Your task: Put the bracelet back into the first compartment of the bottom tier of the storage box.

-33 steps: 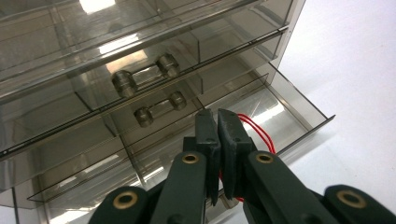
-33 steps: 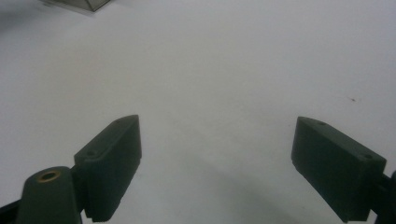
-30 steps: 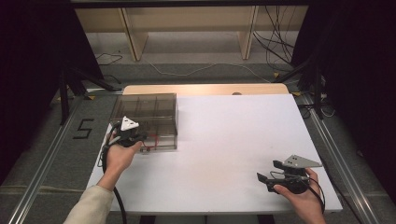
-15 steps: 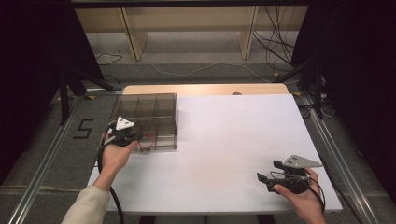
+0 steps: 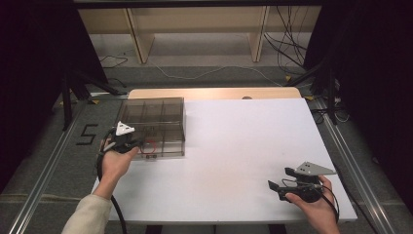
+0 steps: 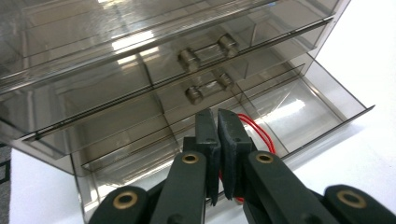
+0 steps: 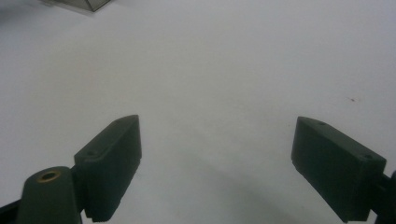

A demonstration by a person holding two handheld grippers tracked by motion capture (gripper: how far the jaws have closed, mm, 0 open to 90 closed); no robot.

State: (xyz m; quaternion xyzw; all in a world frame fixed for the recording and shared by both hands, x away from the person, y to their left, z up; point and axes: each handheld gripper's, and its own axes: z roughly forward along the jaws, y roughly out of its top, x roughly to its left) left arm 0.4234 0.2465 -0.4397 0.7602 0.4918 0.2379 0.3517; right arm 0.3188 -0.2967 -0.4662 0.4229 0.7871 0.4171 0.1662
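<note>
High view: a smoky clear drawer box [image 5: 155, 124] sits on the white counter's [image 5: 243, 146] left part, its drawer fronts facing the person. The left tool [image 5: 130, 143] reaches the front of the bottom drawer [image 5: 156, 152]. The right tool [image 5: 281, 185] lies near the right front corner, well apart from the box, jaws spread wide.

Left gripper view: the left tool [image 6: 217, 122] has its jaws pressed together, nothing plainly between them. The bottom drawer [image 6: 299, 107] is pulled out, its long axis running across the box; a red loop [image 6: 256, 130] lies inside, partly hidden behind the jaws.

Right gripper view: wide jaws over bare counter [image 7: 224, 70]; a box corner [image 7: 88, 3] is cut off at the top.
</note>
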